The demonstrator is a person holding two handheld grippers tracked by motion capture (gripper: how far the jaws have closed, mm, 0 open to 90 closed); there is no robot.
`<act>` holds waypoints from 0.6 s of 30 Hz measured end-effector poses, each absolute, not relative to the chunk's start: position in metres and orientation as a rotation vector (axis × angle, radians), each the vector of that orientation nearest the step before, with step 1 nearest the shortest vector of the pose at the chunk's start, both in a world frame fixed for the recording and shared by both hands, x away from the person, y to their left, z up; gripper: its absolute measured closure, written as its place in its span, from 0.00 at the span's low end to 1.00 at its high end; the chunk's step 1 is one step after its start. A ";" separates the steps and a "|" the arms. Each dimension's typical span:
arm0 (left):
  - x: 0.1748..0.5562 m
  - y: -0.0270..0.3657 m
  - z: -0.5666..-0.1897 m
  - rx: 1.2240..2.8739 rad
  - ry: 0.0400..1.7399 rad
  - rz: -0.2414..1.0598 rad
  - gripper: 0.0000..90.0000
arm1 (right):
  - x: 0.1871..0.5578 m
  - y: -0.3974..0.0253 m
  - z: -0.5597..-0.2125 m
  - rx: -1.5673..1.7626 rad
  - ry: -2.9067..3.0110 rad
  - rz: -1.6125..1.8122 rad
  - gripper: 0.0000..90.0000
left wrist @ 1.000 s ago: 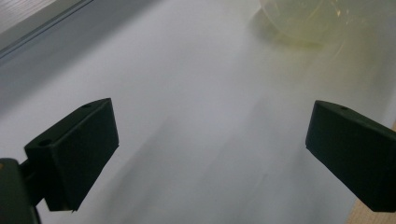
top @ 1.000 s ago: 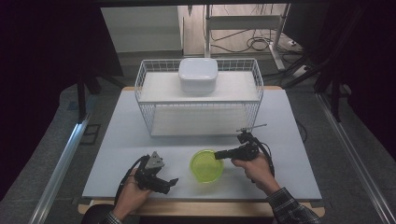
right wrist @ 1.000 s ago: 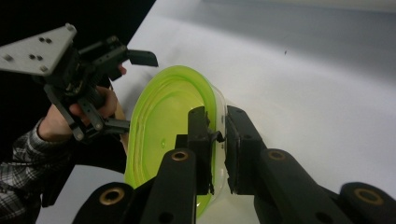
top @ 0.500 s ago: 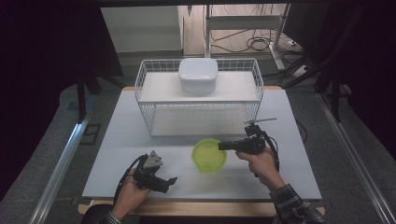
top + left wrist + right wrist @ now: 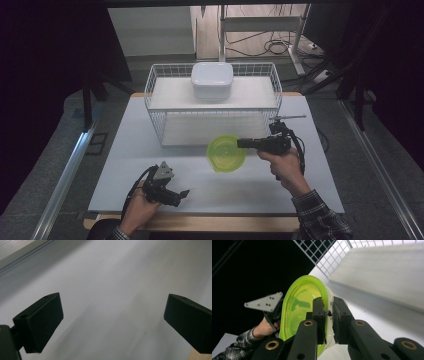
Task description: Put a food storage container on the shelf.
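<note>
- Tongs on the right (image 5: 327, 312) pinch the rim of the translucent lime-green plastic bowl (image 5: 227, 152); one jaw sits inside the wall, one outside, pressed tight on it.
- Bowl hangs off the white counter (image 5: 125, 145), tilted, just in front of the white wire basket (image 5: 155, 95) and near its front wall; cannot tell if it touches the wire.
- Left tongs (image 5: 172, 194) rest low at the near edge of the counter, well apart from the bowl; jaws spread wide, nothing between them, clear in the left gripper view.
- Handling, my read: thin moulded plastic, light, fairly stiff but the rim may flex under a hard squeeze. Smooth glossy wall, so likely slippery; a one-sided rim pinch lets it swing or pivot.
- Best hold looks like the rim, jaws deep over the lip as now. Not fragile; a drop would bounce, not break.
- White rounded-square lidded container (image 5: 212, 79) sits on the basket's upper shelf, well clear.
</note>
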State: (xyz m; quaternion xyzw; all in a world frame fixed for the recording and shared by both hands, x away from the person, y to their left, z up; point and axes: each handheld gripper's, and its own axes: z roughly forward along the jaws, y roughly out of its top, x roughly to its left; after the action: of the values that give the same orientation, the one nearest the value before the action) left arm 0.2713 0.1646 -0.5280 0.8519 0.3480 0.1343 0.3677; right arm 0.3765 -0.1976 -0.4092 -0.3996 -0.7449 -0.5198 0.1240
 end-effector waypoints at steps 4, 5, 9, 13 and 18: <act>0.271 0.165 -0.528 2.185 0.895 0.344 0.02 | 0.380 -0.198 -0.398 -1.174 -2.167 -1.539 0.91; 0.271 0.165 -0.528 2.183 0.896 0.344 0.02 | 0.381 -0.199 -0.395 -1.176 -2.159 -1.544 0.91; 0.271 0.165 -0.528 2.185 0.894 0.343 0.02 | 0.385 -0.199 -0.385 -1.178 -2.144 -1.579 0.91; 0.271 0.165 -0.528 2.187 0.894 0.338 0.02 | 0.389 -0.198 -0.374 -1.182 -2.146 -1.605 0.91; 0.272 0.165 -0.529 2.185 0.897 0.334 0.02 | 0.394 -0.196 -0.361 -1.183 -2.139 -1.640 0.91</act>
State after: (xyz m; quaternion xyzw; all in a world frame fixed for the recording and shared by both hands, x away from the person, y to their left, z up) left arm 0.2716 0.1647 -0.5289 0.8512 0.3496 0.1302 0.3693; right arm 0.3935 -0.1959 -0.3614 -0.4000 -0.7231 -0.5544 0.0990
